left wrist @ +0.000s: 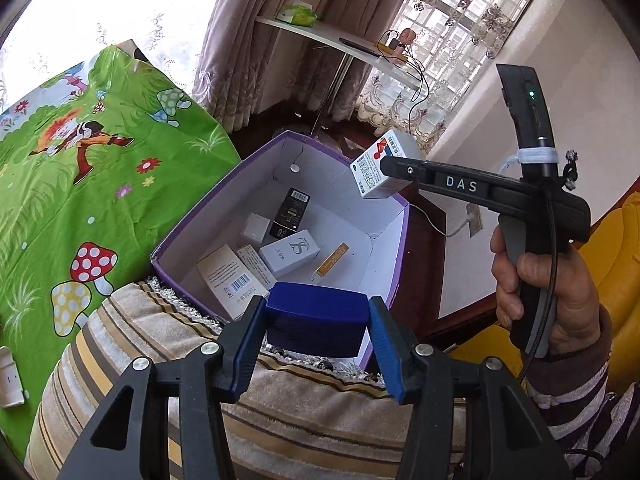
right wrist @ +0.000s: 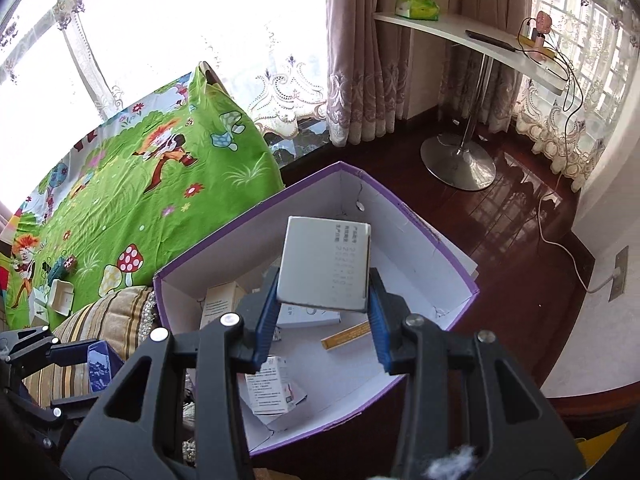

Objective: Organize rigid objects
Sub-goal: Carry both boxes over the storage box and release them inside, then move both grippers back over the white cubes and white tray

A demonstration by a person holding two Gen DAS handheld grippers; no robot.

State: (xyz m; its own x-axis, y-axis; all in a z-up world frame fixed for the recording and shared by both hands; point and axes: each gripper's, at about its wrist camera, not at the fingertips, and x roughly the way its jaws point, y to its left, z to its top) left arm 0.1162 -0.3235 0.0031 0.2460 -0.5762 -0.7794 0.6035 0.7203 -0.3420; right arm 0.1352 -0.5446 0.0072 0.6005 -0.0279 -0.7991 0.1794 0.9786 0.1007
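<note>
the right tool (right wrist: 323,312) grips a white medicine box (right wrist: 326,266) by its two side faces, long axis running away from the tool, and holds it over the open purple storage box (right wrist: 404,210), above the far half of its floor. the left tool (left wrist: 316,340) is clamped on a dark blue box (left wrist: 316,322) and sits at the storage box's near rim, above a striped cushion (left wrist: 160,332). the right tool looks nearer to a drop: straight below its load lies bare floor between the small boxes and the far wall.
</note>
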